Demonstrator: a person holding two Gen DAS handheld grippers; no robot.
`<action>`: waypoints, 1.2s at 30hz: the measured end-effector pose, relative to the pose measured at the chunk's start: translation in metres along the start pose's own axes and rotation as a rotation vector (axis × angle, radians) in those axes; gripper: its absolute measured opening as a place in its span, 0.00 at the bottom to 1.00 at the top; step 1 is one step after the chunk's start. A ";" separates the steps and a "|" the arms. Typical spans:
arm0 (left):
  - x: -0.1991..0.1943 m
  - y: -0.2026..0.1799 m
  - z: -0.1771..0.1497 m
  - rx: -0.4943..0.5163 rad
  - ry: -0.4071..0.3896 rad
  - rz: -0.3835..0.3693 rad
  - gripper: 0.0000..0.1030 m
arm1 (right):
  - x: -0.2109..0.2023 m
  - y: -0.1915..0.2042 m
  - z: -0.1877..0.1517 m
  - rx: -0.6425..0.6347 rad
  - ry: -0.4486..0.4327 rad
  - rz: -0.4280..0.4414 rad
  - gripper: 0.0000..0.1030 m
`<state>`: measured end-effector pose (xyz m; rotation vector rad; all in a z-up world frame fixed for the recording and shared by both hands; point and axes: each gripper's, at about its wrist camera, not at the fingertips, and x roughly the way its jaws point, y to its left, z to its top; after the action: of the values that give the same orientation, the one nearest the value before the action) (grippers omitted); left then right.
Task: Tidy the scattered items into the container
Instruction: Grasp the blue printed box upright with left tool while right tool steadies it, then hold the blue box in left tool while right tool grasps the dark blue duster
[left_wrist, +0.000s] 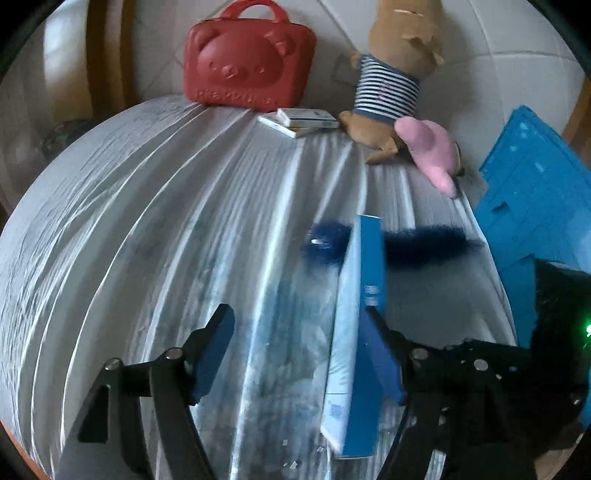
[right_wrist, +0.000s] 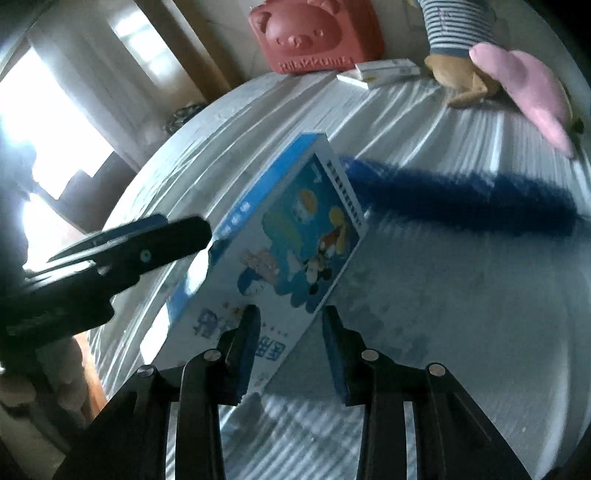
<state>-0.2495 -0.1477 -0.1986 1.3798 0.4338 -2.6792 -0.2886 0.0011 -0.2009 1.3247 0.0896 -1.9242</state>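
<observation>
On the worktop (left_wrist: 155, 206), covered in a crinkled white sheet, a blue cartoon-printed box (left_wrist: 360, 332) stands tilted up on one long edge, in front of a dark blue fluffy duster (left_wrist: 424, 243). The left tool (left_wrist: 301, 352) is spread wide, its right finger against the box's blue side and the other well apart, while the right tool (right_wrist: 290, 345) is also apart, just at the box's near corner. A blue crate (left_wrist: 535, 192) sits at the worktop's right edge, and a red bear-face bag (left_wrist: 251, 61), flat white boxes (left_wrist: 301, 120) and a striped-shirt plush toy (left_wrist: 388, 85) line the far side.
</observation>
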 end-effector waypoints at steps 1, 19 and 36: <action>0.002 -0.004 -0.001 0.009 0.008 -0.005 0.68 | 0.000 0.000 -0.002 0.002 0.003 -0.001 0.34; 0.014 -0.043 -0.026 0.146 0.046 0.049 0.18 | -0.013 -0.039 -0.015 0.080 -0.008 -0.116 0.74; 0.032 -0.028 -0.028 0.008 0.006 0.154 0.18 | 0.000 -0.132 0.060 -0.225 -0.013 -0.530 0.90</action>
<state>-0.2520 -0.1111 -0.2338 1.3641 0.3044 -2.5565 -0.4177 0.0641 -0.2206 1.2145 0.6908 -2.2711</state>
